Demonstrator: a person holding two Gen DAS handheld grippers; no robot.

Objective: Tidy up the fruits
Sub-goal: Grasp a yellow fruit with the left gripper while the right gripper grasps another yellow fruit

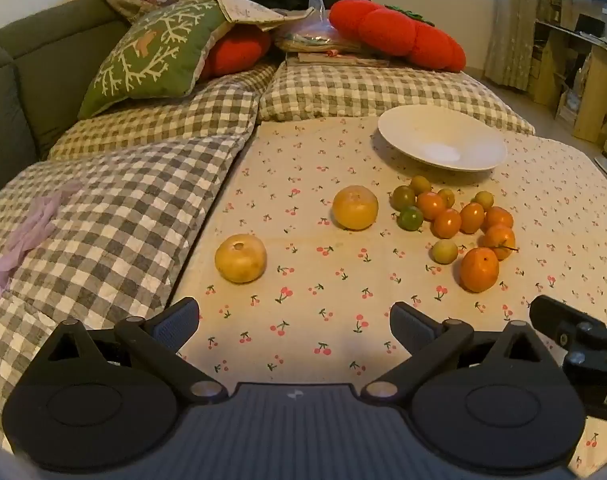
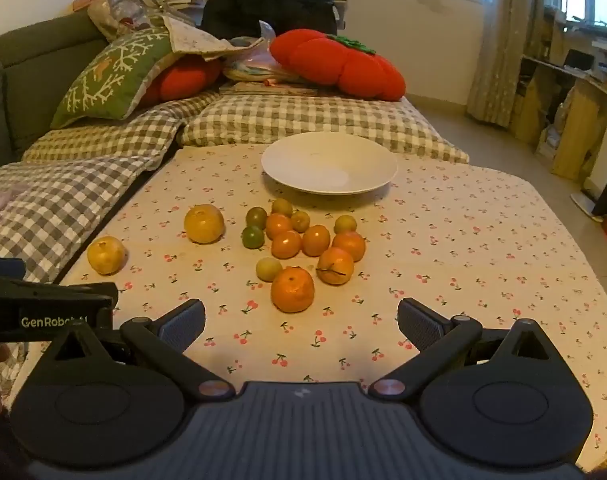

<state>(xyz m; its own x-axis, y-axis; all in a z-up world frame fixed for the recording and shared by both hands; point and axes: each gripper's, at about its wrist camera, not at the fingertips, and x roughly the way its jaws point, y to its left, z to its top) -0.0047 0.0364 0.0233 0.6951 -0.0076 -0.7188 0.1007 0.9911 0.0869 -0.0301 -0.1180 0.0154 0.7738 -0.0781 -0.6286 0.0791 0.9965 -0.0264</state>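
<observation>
In the left wrist view, the left gripper [image 1: 294, 322] is nearest, its two ribbed grey pads wide apart and holding nothing. Beyond it on the cherry-print cloth [image 1: 343, 312] lie two round yellow fruits [image 1: 240, 258], well apart, and a cluster of twelve small fruits [image 1: 459, 220], orange, yellowish and green. One white shallow bowl [image 1: 479, 160] stands behind.

In the right wrist view, the right gripper [image 2: 301, 326] is equally spread and empty. The biggest orange [image 2: 292, 289] lies just ahead. At left, a black body reads "GenRobot".
</observation>
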